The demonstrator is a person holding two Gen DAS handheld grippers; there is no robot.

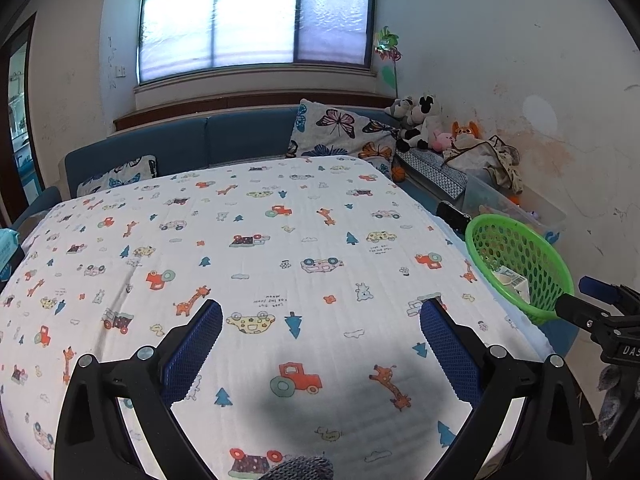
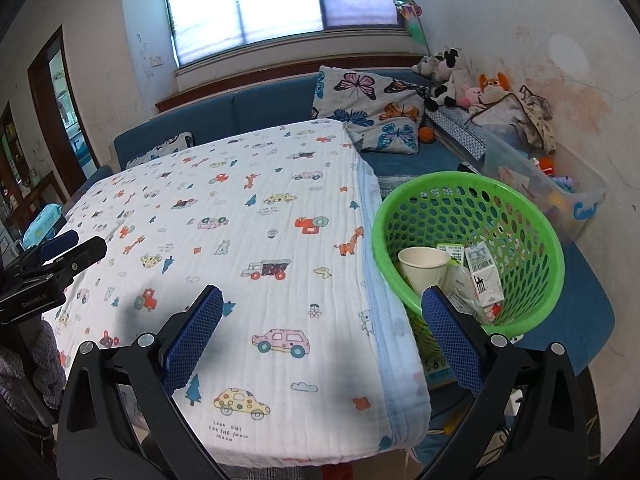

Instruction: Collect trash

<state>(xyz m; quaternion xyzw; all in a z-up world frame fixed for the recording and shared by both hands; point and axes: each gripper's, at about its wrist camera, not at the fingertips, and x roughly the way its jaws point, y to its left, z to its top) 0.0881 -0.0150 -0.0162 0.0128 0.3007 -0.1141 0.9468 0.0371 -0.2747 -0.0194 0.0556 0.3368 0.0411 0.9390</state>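
A green perforated basket (image 2: 516, 208) stands off the table's right edge; it also shows in the left wrist view (image 1: 532, 256). Inside it lie a white paper cup (image 2: 424, 268), a small white carton (image 2: 486, 276) and clear plastic wrap (image 2: 464, 296). My right gripper (image 2: 322, 314) is open and empty over the table's near right part, its right finger beside the basket. My left gripper (image 1: 320, 326) is open and empty above the cartoon-print cloth (image 1: 256, 264). No loose trash shows on the cloth.
A blue sofa (image 2: 264, 108) with butterfly pillows (image 2: 372, 96) runs behind the table. Plush toys (image 2: 452, 76), a clear plastic bin (image 2: 552, 192) and clothes sit at the right wall. A blue wipes pack (image 2: 44, 220) lies at the table's left.
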